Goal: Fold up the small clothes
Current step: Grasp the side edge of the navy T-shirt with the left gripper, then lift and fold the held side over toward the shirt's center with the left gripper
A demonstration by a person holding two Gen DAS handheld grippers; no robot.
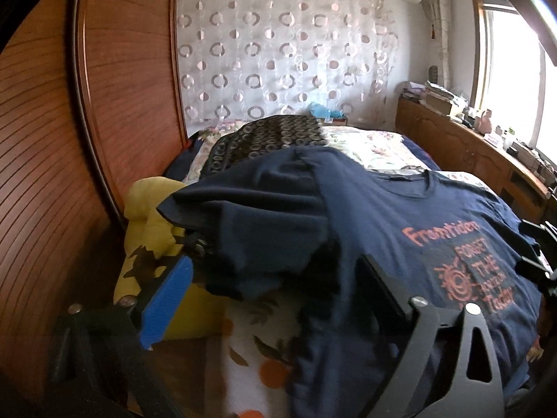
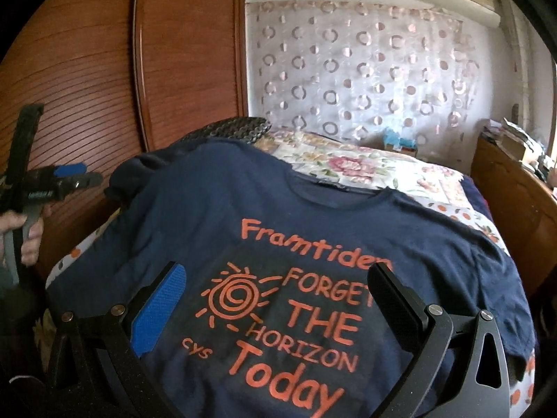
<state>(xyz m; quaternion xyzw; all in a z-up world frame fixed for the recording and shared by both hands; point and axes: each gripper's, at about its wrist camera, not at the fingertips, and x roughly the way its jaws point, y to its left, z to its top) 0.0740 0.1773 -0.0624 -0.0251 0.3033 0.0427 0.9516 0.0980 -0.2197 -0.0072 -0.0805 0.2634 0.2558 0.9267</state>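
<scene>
While it lies front-up across the near part of the bed, the navy T-shirt (image 2: 313,230) shows its orange print, "Framtiden FORGET THE HORIZON Today", with a spiral sun (image 2: 236,294) at about 9 o'clock of the words. Its neckline sits toward 12 o'clock in the right wrist view, and the sleeve (image 1: 243,216) on the wardrobe side lies bunched and folded over the shirt's edge in the left wrist view. The right gripper (image 2: 278,299) hangs just above the print with its jaws spread wide, nothing pressed between them, its blue pad (image 2: 158,308) at 9 o'clock of the sun. The left gripper (image 1: 278,289) also stands wide, its jaws on either side of the bunched sleeve without pinching it; whether they touch the cloth I cannot tell. From the right wrist view that gripper appears at 9 o'clock, held by a hand (image 2: 24,230). Beneath the shirt spreads a floral bedspread (image 2: 365,170), with a dark ring-patterned cloth (image 1: 271,136) at 12 o'clock of the sleeve and a yellow cushion (image 1: 146,216) at 9 o'clock. A wooden wardrobe (image 1: 52,139) flanks the bed, and a circle-patterned curtain (image 1: 278,52) hangs beyond.
</scene>
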